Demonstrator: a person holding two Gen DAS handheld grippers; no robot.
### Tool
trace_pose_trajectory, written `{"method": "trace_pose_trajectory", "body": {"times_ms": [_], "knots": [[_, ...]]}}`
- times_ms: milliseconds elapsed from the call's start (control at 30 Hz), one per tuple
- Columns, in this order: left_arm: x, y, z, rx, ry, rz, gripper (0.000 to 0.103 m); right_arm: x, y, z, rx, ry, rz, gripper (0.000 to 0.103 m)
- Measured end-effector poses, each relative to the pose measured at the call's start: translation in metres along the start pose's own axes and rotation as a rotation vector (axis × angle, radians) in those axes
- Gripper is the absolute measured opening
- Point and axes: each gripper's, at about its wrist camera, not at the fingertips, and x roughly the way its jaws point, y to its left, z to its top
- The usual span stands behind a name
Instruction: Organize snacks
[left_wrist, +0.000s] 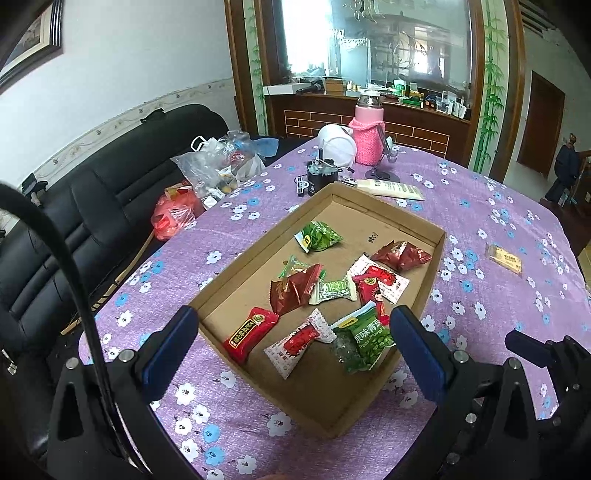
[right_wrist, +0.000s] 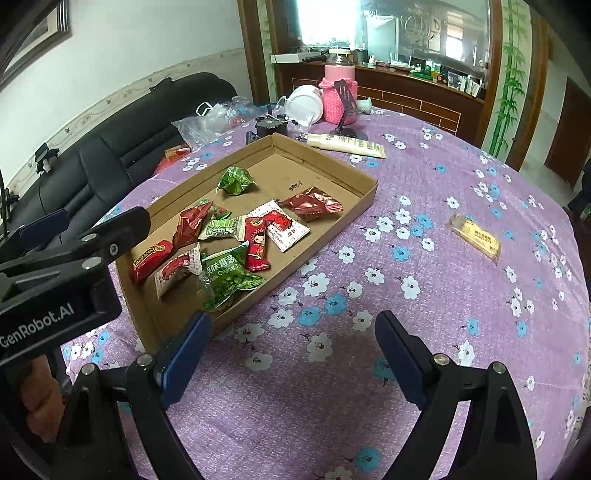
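Cardboard tray (right_wrist: 364, 199): collects snack packets; one yellow packet (right_wrist: 474, 234) stray on surface (likely next). Left gripper (left_wrist: 293, 350), right gripper (right_wrist: 293, 354): fingers wide, empty.

The right gripper (right_wrist: 291, 354) hovers over the purple flowered cloth of the desk (right_wrist: 424, 295), jaws spread wide and empty. Left of it, the shallow cardboard tray (right_wrist: 364, 201) holds red, green and white snack packets (right_wrist: 236, 240). One yellow-brown packet (right_wrist: 474, 234) lies alone on the cloth, well apart from the tray. The left gripper (right_wrist: 55, 229) juts in at the left edge.
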Motion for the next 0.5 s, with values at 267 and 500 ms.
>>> {"method": "trace_pose_trajectory", "body": {"times_ms": [267, 500], "knots": [[0.0053, 0.0063, 0.0003, 0.01, 0.016, -0.019, 0.103, 0.0022, 0.0041, 0.0008, -0.001, 0.003, -0.002, 0.09], [0.0073, 0.0105, 0.0006, 0.003, 0.01, -0.026, 0.103, 0.0029, 0.0062, 0.0012, -0.001, 0.003, -0.006, 0.09]]}}
